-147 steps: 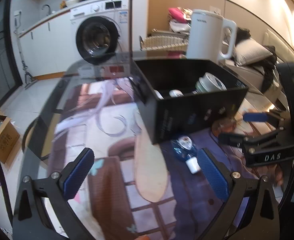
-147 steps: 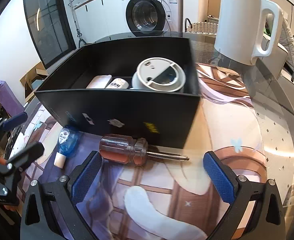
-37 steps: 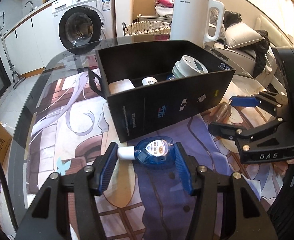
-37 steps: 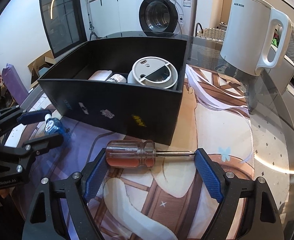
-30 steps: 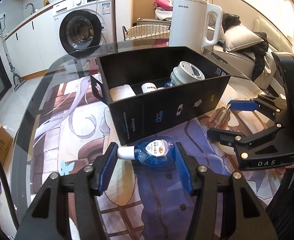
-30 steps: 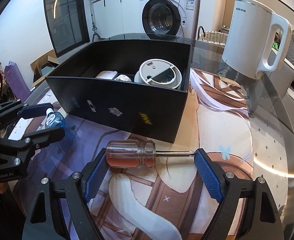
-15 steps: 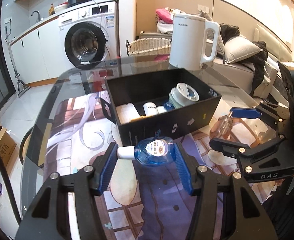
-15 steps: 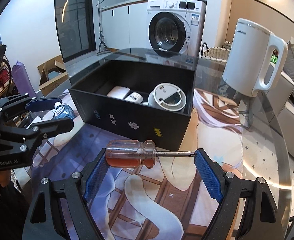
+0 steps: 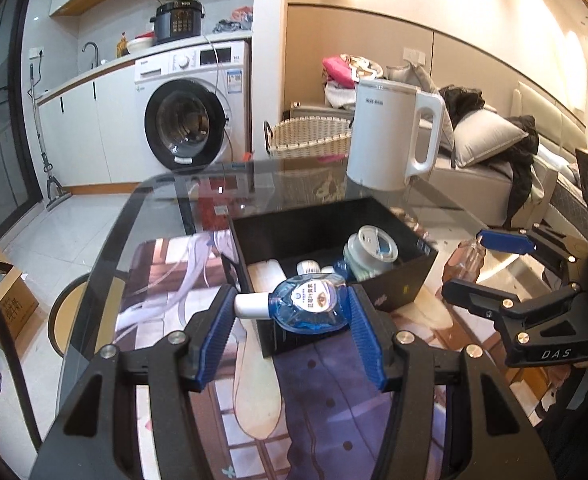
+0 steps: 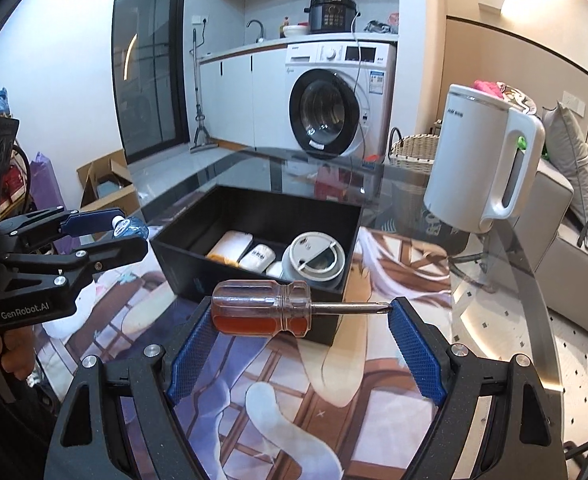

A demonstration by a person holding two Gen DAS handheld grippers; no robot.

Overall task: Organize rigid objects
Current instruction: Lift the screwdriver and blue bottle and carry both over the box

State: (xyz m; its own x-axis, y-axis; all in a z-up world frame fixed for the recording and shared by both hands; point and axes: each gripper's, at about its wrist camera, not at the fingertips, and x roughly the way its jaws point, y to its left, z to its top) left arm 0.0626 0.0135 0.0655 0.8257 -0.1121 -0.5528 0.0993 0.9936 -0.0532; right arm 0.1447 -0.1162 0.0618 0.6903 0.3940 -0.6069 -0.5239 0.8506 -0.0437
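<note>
My left gripper [image 9: 289, 312] is shut on a small blue bottle [image 9: 310, 302] with a white cap, held sideways in the air just before the black box [image 9: 398, 280]. My right gripper [image 10: 300, 316] is shut end to end on a screwdriver [image 10: 267, 308] with a clear amber handle, also lifted off the mat in front of the black box [image 10: 197, 272]. Inside the box lie a round white lidded container [image 10: 314, 260], a small white jar [image 10: 257, 256] and a white block [image 10: 229, 246]. Each gripper shows in the other's view, the right gripper [image 9: 490, 264] at right and the left gripper [image 10: 105, 232] at left.
A white electric kettle [image 10: 482, 168] stands on the glass table [image 10: 506, 280] behind the box to the right. A printed mat [image 9: 165, 280] covers the tabletop. Beyond the table are a washing machine [image 9: 189, 120], a wicker basket [image 9: 310, 136] and a sofa with cushions [image 9: 490, 140].
Both grippers have risen with their objects and tilted up, so the box looks smaller and lower and more of the room shows. Neither grip has changed.
</note>
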